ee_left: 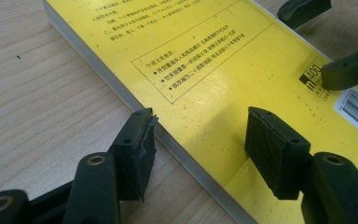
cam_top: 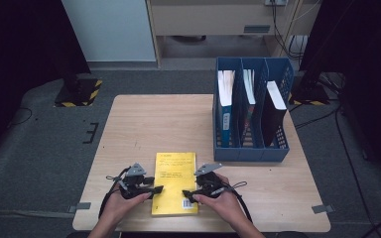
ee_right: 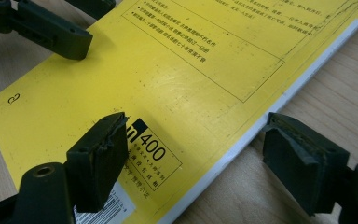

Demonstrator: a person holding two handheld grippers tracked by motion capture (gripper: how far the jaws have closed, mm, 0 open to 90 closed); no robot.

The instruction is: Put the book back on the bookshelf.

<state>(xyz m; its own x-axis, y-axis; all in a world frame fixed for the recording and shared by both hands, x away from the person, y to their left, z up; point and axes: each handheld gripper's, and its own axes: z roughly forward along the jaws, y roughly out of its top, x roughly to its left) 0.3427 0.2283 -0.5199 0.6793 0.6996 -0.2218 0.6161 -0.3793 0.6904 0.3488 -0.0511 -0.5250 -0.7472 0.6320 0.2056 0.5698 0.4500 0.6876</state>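
My left gripper point(cam_top: 155, 189) sits at the near left edge of the yellow book point(cam_top: 174, 182). Its jaws are half open and straddle that edge, one pad over the worktop point(cam_top: 144, 124), one over the cover, not pressing. The book lies flat at the near middle of the worktop. My right gripper point(cam_top: 188, 194) straddles the book's right edge, jaws also apart, gripping nothing. At the far right stands a blue file rack point(cam_top: 250, 151) with books.
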